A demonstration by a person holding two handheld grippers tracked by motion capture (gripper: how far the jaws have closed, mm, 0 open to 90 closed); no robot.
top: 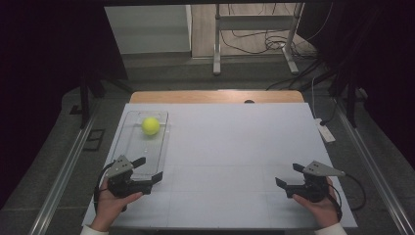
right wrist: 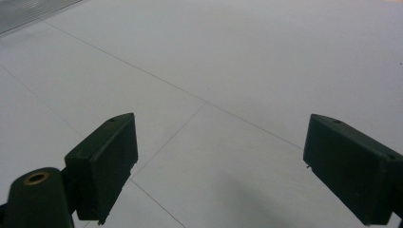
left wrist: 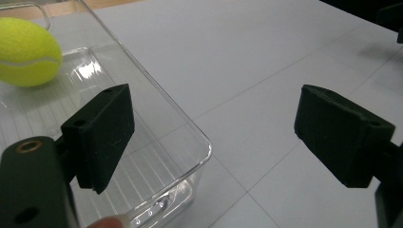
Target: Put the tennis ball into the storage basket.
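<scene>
A yellow ball [top: 150, 126] sits in the far end of a clear tray [top: 128, 147] at the left of the frame. The left gripper [top: 149, 170] hovers at the tray's near corner — jaws spread, holding nothing — while the right gripper [top: 288, 176], lower right, is likewise spread wide over the bare white table [top: 230, 147].

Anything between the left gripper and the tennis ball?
High view: just bare floor of the clear tray separates the left gripper from the tennis ball.
</scene>
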